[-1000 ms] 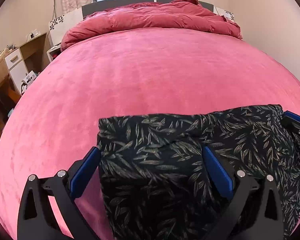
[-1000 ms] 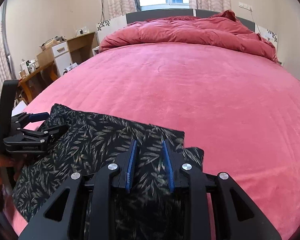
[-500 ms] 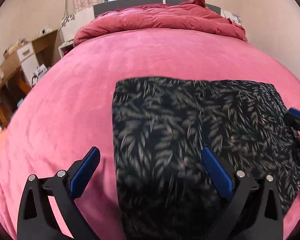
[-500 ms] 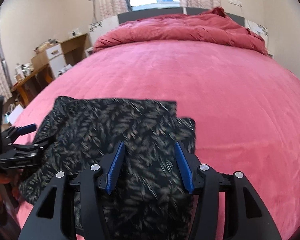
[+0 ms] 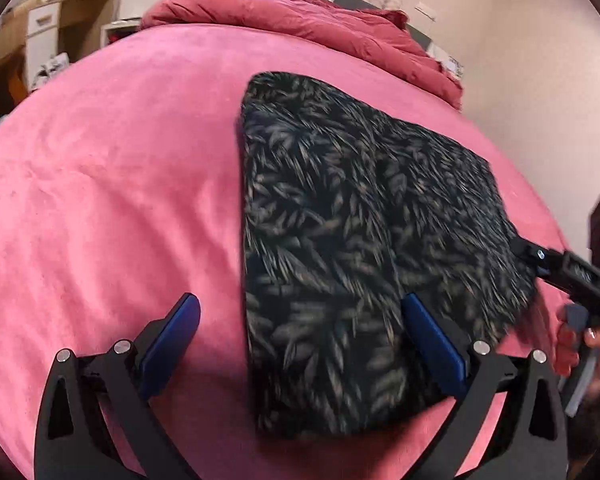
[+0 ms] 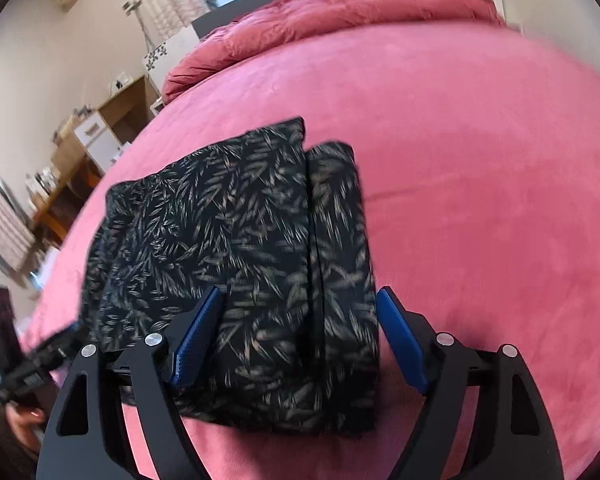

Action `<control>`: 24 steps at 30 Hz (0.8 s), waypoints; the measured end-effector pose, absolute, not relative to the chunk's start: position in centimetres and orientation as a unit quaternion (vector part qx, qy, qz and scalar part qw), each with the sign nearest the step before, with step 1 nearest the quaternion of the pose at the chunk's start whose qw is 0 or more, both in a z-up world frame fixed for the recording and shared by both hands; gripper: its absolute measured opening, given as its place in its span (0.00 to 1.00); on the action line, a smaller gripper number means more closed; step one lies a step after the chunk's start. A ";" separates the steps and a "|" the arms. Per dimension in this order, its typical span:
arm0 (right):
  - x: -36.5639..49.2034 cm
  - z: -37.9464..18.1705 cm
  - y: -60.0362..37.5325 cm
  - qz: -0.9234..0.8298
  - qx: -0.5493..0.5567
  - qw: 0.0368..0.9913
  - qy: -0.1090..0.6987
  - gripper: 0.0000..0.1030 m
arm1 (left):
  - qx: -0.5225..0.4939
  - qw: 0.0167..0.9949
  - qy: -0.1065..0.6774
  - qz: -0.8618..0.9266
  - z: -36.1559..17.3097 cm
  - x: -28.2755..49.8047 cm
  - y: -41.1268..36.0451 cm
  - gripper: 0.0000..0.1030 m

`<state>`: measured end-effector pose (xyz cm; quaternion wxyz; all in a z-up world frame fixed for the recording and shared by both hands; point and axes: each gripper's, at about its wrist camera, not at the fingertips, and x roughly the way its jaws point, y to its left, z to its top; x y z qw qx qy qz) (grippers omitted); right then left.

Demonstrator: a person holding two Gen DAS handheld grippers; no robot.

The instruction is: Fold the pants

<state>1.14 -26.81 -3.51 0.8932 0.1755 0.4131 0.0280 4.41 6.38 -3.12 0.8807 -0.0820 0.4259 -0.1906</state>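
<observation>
Both tools, left (image 5: 300, 344) apart, right (image 6: 300, 336) opening, straddle black leaf-print pants (image 6: 260, 264) folded flat on pink bed (image 6: 480, 200).

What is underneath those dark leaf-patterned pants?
The folded pants lie flat on the pink bedspread, which shows all around them. More layers of the same fabric peek out along the right edge. Whatever lies between or beneath the layers is covered.

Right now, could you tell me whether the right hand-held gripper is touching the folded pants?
Cannot tell. In the right wrist view, the opening right hand-held gripper straddles the pants, its pads overlapping the fabric without a plain gap.
</observation>
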 end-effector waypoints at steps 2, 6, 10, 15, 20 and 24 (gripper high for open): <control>1.3 -4.2 -28.0 0.047 0.225 0.877 0.423 0.76 | -0.067 0.877 0.428 -0.208 -3.2 4.5 6.3 0.98; 1.9 -4.9 -29.5 0.074 0.275 0.856 0.432 0.76 | -0.094 0.855 0.446 -0.247 -3.3 6.4 7.0 0.98; 2.3 -5.2 -29.9 0.094 0.287 0.848 0.435 0.73 | -0.083 0.846 0.455 -0.266 -3.3 7.2 6.0 0.95; 3.0 -5.7 -29.9 0.103 0.282 0.848 0.437 0.70 | -0.076 0.841 0.453 -0.287 -3.3 6.4 4.1 0.78; 4.5 -5.4 -29.7 0.117 0.287 0.848 0.430 0.43 | -0.071 0.848 0.445 -0.278 -2.6 6.3 4.4 0.57; 3.5 -4.1 -29.1 0.124 0.263 0.868 0.403 0.34 | -0.062 0.865 0.422 -0.263 -1.4 5.2 4.7 0.40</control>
